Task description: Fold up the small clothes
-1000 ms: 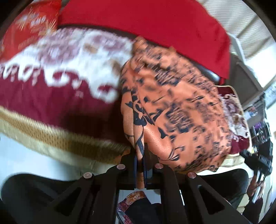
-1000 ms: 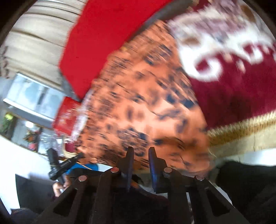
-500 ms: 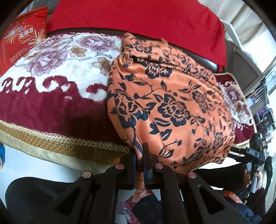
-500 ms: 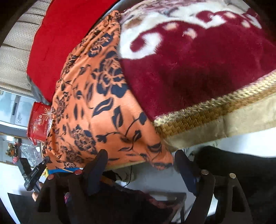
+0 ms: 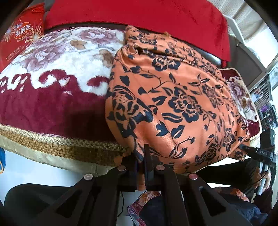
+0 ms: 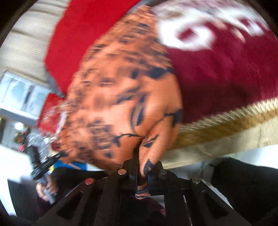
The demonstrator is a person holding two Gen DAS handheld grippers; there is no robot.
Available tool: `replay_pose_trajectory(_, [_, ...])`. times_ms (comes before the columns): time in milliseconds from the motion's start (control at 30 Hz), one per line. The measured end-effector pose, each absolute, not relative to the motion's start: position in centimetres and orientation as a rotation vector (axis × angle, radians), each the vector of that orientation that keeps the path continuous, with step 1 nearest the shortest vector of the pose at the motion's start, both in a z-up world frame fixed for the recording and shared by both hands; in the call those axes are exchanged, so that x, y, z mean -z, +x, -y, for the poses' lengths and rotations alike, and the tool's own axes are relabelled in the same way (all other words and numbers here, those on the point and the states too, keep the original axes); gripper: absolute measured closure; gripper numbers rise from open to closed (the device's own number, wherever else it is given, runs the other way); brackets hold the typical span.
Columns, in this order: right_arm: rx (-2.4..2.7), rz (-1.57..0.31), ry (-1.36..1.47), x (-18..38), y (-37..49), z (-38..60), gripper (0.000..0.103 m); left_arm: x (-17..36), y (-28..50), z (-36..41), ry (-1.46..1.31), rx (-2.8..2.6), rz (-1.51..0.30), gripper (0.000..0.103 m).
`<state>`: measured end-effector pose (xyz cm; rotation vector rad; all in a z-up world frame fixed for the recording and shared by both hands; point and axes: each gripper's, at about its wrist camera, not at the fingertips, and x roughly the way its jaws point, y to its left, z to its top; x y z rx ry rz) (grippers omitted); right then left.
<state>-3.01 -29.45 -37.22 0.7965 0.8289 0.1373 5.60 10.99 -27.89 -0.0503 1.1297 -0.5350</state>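
The left gripper (image 5: 141, 156) was clamped on the near hem of the orange floral garment (image 5: 173, 97), the cloth pinched between its closed fingers. The garment spread ahead of it and to its right over a dark red plush blanket (image 5: 52, 104) with white flowers and a woven gold border, a red cushion (image 5: 139, 12) beyond. The right gripper (image 6: 141, 166), in a blurred view, had also closed on a fold of the garment's edge (image 6: 121, 97), the blanket (image 6: 225, 69) lying to its right.

Daylit, left view sharp; right view motion-blurred (fisheye-bent edges).
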Motion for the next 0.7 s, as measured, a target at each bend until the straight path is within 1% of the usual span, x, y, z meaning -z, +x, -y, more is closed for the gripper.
replay_pose_trajectory(133, [-0.215, -0.749, 0.807, 33.7, -3.1, 29.3, 0.095, 26.2, 5.7, -11.8, -0.094, 0.576, -1.107, 0.098])
replay_pose_trajectory(333, [-0.31, -0.594, 0.834, 28.5, -2.2, 30.2, 0.096, 20.8, 8.0, -11.9, -0.14, 0.654, -1.024, 0.098])
replay_pose_trajectory(500, [-0.287, -0.489, 0.817, 24.0, 1.8, 31.6, 0.096, 17.1, 14.3, -10.4, -0.18, 0.68, -0.978, 0.098])
replay_pose_trajectory(600, [-0.252, -0.432, 0.843, 21.8, 5.2, 34.4, 0.096, 16.5, 19.5, -9.2, -0.214, 0.653, -0.979, 0.098])
replay_pose_trajectory(700, [-0.205, -0.403, 0.877, 20.8, 9.9, 37.4, 0.096, 16.9, 25.2, -8.6, -0.279, 0.61, -0.994, 0.098])
